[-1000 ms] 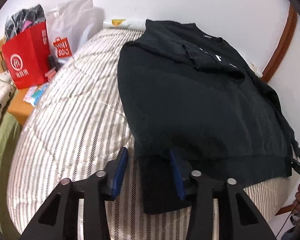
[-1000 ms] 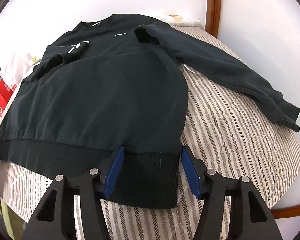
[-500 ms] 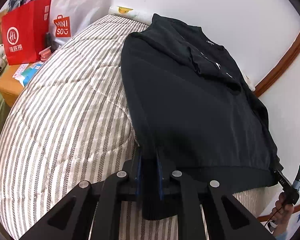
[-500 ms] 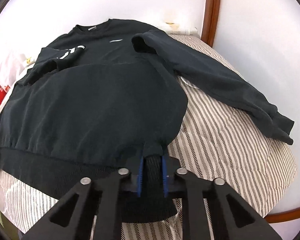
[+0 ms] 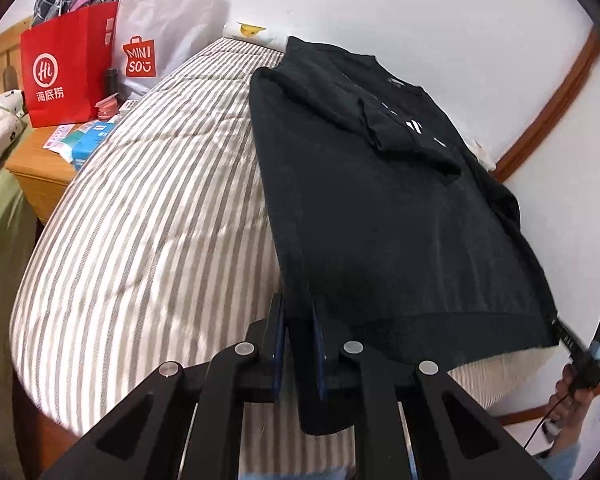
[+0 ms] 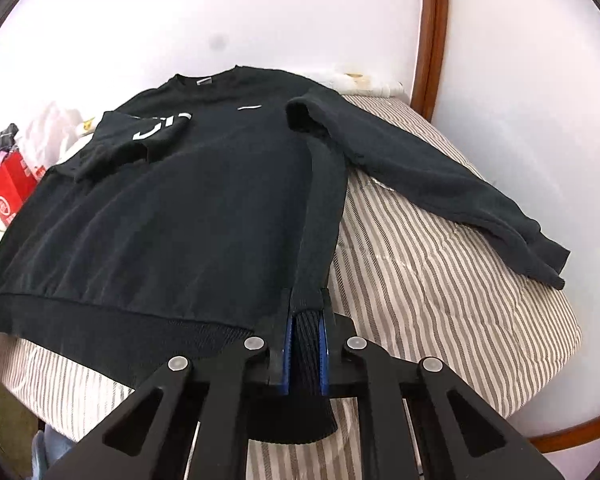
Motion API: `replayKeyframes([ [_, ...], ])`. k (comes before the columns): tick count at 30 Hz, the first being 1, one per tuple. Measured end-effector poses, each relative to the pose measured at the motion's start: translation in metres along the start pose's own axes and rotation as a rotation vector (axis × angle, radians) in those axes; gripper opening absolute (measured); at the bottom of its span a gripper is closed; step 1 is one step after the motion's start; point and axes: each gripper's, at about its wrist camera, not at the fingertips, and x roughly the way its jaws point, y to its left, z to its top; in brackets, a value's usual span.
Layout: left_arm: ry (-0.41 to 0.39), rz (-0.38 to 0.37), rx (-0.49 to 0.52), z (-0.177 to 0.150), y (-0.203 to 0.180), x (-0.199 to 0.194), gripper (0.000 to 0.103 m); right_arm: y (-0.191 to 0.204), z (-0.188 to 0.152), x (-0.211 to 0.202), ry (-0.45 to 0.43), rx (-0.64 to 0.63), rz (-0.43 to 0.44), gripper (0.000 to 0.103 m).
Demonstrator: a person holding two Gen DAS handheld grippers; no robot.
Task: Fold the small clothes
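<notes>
A black sweatshirt point(image 5: 380, 208) lies front up on a striped quilt point(image 5: 156, 208), collar towards the wall. My left gripper point(image 5: 298, 320) is shut on the ribbed hem at its left corner. The same sweatshirt point(image 6: 172, 216) fills the right wrist view, where my right gripper point(image 6: 305, 322) is shut on the ribbed hem at the right corner. Both pinched corners are drawn taut and lifted off the quilt. One sleeve point(image 6: 432, 184) stretches out to the right over the quilt point(image 6: 440, 296). The other sleeve point(image 6: 140, 140) is folded across the chest.
A red paper bag point(image 5: 66, 68) and a white shopping bag point(image 5: 160, 32) stand on a wooden bedside table point(image 5: 40, 168) at the far left. A person's hand point(image 5: 576, 380) with the other gripper shows at the right edge. White walls with wooden trim point(image 6: 430, 32) bound the bed.
Both grippers closed from open onto the hem corners, then pulled them up and back. The fabric near each corner is now stretched into a ridge.
</notes>
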Motion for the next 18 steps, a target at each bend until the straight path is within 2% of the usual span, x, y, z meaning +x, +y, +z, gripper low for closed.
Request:
replayKeyframes([
  [6,0.041,0.011,0.031,-0.019,0.006,-0.006,0.013,-0.003,-0.011,-0.005,0.012,-0.028,0.026,0.010],
  [9,0.037,0.027,0.036,-0.016,0.005,-0.006,0.016,-0.001,-0.011,0.005,0.070,-0.026,0.023,0.014],
  [12,0.020,0.048,0.071,-0.007,0.000,-0.011,0.018,0.001,-0.003,0.011,0.092,-0.028,-0.009,0.028],
  [13,0.009,0.068,0.086,-0.007,-0.002,-0.014,0.019,0.003,0.006,0.010,0.072,-0.022,-0.021,0.035],
  [16,-0.058,0.182,0.162,0.009,-0.008,-0.021,0.030,0.024,0.026,0.003,0.001,-0.051,-0.019,0.051],
  [18,-0.085,0.206,0.159,0.022,-0.006,-0.023,0.048,0.052,0.043,0.006,-0.026,-0.124,0.008,0.053],
])
